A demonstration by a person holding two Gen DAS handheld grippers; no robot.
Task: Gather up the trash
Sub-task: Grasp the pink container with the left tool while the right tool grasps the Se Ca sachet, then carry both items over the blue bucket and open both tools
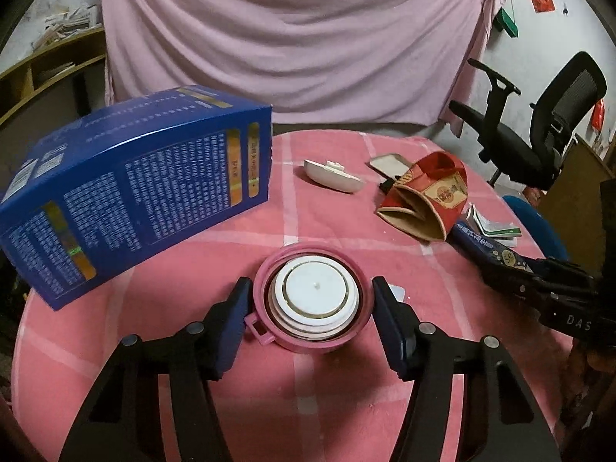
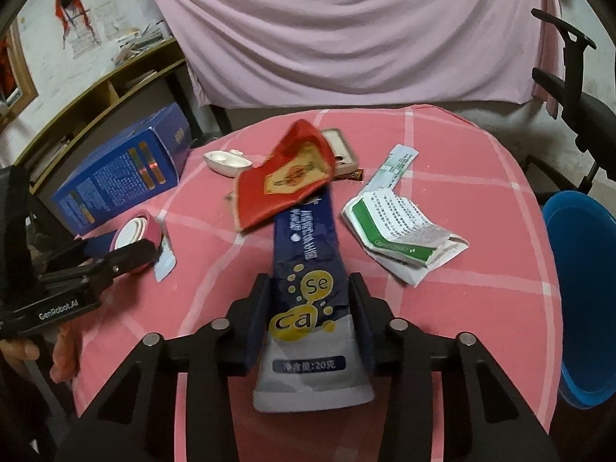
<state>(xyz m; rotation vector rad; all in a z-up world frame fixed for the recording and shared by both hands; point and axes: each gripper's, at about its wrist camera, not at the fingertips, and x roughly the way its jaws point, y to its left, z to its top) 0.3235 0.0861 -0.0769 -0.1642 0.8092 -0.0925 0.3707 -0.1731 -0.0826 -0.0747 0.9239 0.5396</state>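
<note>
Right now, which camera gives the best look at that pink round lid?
The left wrist view: the pink round lid sits centred and close, its white inside plain. In the right wrist view it lies small at the left edge, tilted and partly hidden behind the left hand-held gripper.

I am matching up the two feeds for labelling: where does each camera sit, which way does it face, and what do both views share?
Left wrist: on the left gripper, angled down at the pink lid between its fingers; the right gripper enters at the right edge.
Right wrist: on the right gripper, angled down at the dark blue sachet between its fingers; the left gripper and a hand show at left.
Shared: the pink checked tablecloth, blue box, red packet, white dish, pink curtain.
</note>
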